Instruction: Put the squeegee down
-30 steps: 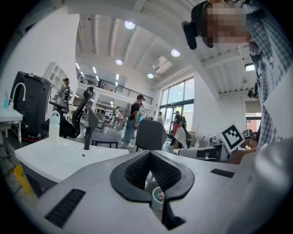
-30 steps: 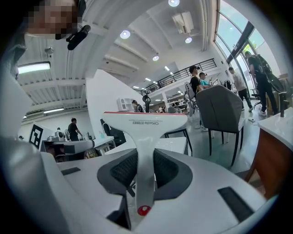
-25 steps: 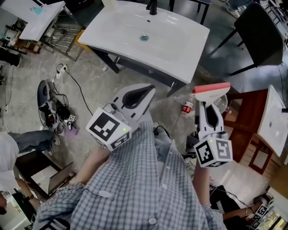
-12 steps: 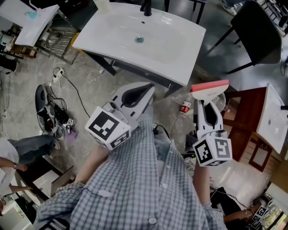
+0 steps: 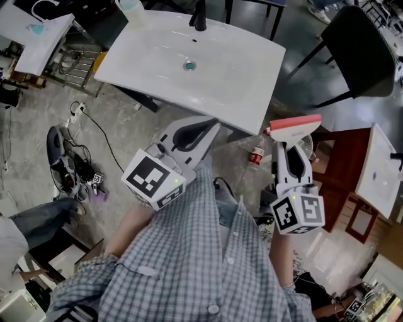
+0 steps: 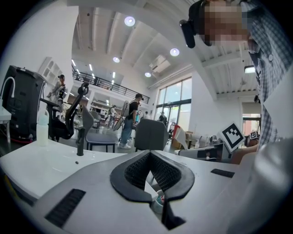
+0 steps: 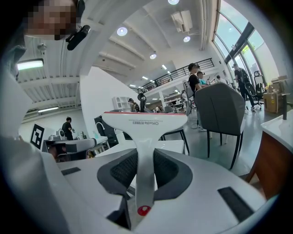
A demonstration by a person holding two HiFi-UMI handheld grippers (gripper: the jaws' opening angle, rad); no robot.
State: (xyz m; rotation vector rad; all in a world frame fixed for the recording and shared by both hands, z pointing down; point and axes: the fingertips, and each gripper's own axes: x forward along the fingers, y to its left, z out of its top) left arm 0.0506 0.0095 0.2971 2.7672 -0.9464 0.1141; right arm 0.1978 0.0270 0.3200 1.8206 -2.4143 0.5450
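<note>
The squeegee [image 5: 293, 129] is white with a red blade edge. My right gripper [image 5: 291, 151] is shut on its handle and holds it in the air, right of the sink's near corner. In the right gripper view the squeegee [image 7: 144, 122] stands upright between the pads of the right gripper [image 7: 146, 154]. My left gripper [image 5: 213, 124] is shut with nothing in it, its tip just short of the front edge of the white sink [image 5: 245, 75]. In the left gripper view the left gripper [image 6: 149, 153] points over the sink top [image 6: 36, 167] towards the black tap [image 6: 81, 137].
A black chair [image 5: 359, 44] stands right of the sink. A brown wooden stand [image 5: 337, 170] with a white slab [image 5: 383, 166] is at the right. A red can [image 5: 255, 154] lies on the floor below the sink, cables [image 5: 69, 154] at the left. A bottle [image 5: 129, 9] stands on the sink's far left corner.
The sink has come closer to both grippers and slid left in the head view. The squeegee stays gripped in the right gripper; the left stays shut.
</note>
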